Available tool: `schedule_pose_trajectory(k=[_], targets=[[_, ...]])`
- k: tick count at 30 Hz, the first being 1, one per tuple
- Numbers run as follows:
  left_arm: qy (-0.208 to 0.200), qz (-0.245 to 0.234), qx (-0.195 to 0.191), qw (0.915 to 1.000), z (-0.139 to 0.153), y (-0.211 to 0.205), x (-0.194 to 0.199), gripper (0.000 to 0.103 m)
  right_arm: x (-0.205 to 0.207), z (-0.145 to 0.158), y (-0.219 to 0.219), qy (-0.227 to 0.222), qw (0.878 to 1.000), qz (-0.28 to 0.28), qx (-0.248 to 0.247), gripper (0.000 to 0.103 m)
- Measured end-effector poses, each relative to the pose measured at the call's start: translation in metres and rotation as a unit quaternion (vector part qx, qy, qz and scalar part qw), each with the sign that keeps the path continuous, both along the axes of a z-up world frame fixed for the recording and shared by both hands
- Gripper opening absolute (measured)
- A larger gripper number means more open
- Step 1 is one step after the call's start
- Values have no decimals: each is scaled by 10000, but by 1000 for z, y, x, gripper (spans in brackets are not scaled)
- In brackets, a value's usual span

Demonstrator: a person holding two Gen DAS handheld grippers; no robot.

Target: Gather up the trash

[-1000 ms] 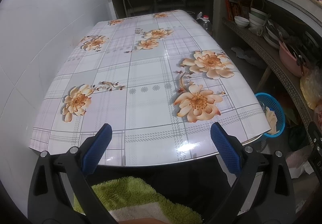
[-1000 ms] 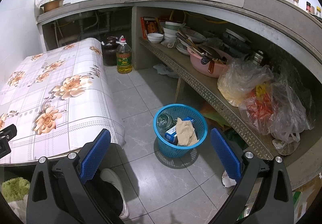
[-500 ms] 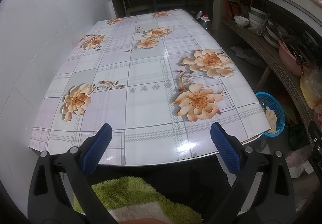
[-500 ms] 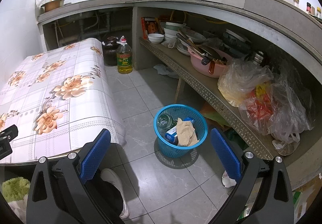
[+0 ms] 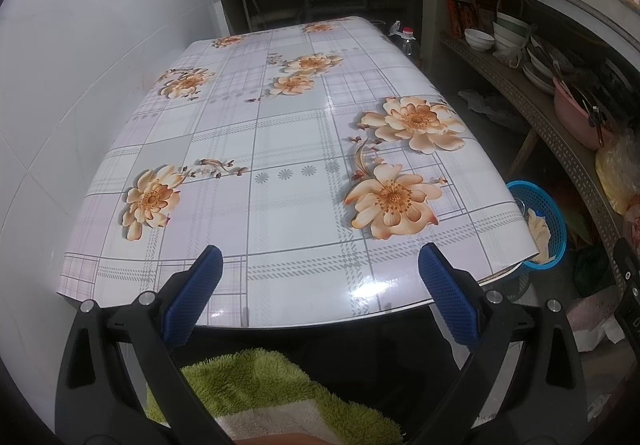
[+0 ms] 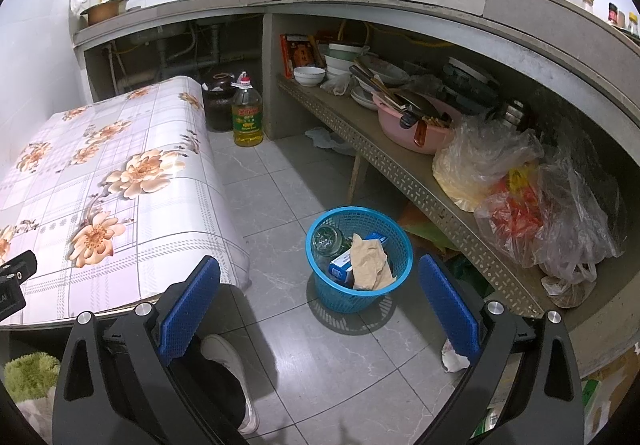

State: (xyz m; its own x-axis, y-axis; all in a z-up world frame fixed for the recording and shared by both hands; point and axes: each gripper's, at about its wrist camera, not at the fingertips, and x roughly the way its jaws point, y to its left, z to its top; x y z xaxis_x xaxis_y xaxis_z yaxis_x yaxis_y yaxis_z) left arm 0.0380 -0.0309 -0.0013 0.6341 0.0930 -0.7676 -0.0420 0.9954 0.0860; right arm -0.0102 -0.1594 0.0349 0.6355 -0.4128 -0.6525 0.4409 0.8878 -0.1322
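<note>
A blue mesh trash basket (image 6: 378, 287) stands on the tiled floor to the right of the table; it holds a glass jar (image 6: 328, 241), a blue box (image 6: 341, 268) and crumpled brown paper (image 6: 370, 263). The basket also shows in the left wrist view (image 5: 550, 221), past the table's right edge. My right gripper (image 6: 319, 305) is open and empty, above the floor just short of the basket. My left gripper (image 5: 318, 295) is open and empty, over the near edge of the table (image 5: 280, 149) with its flowered cloth.
A low shelf (image 6: 404, 165) along the right carries bowls, a pink basin (image 6: 412, 125) and plastic bags (image 6: 532, 205). An oil bottle (image 6: 247, 115) and dark jar (image 6: 218, 101) stand on the floor beyond the table. A green towel (image 5: 256, 385) lies below my left gripper. A white shoe (image 6: 230, 365) rests on the floor.
</note>
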Motion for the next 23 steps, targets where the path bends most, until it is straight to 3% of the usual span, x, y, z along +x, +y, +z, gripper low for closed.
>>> schedule_pose_trajectory(k=[23], targets=[[43,-54,-3,10000,0,1,3,94,0,0,2,-11,10000,-7,0,96]])
